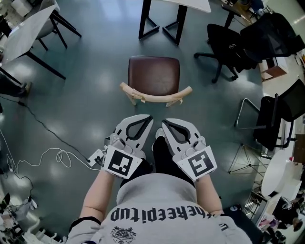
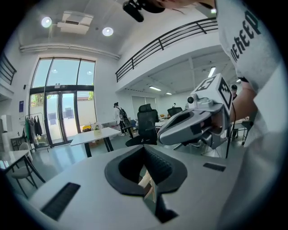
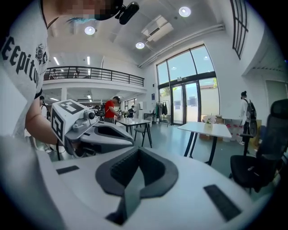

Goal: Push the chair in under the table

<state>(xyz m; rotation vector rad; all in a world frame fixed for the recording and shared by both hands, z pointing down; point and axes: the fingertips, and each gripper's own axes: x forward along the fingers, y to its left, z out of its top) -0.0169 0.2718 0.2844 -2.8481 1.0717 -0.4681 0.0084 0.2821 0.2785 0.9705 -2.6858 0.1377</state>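
Note:
A chair with a brown seat (image 1: 153, 74) and a curved pale wooden backrest (image 1: 155, 98) stands on the floor in front of me, facing a white table (image 1: 188, 4) with black legs at the top edge. My left gripper (image 1: 147, 118) and right gripper (image 1: 165, 123) are side by side just short of the backrest, both shut and empty, not touching it. In the left gripper view the shut left gripper (image 2: 145, 152) shows a sliver of pale wood (image 2: 146, 182) through its gap. The right gripper view has the shut right gripper (image 3: 138, 153) and the table (image 3: 204, 128) beyond.
Black office chairs (image 1: 228, 45) stand at the upper right, and a folding chair (image 1: 274, 119) at the right. A white table (image 1: 24, 31) is at the upper left. A white cable (image 1: 52, 155) and a power strip (image 1: 95, 156) lie on the floor at my left.

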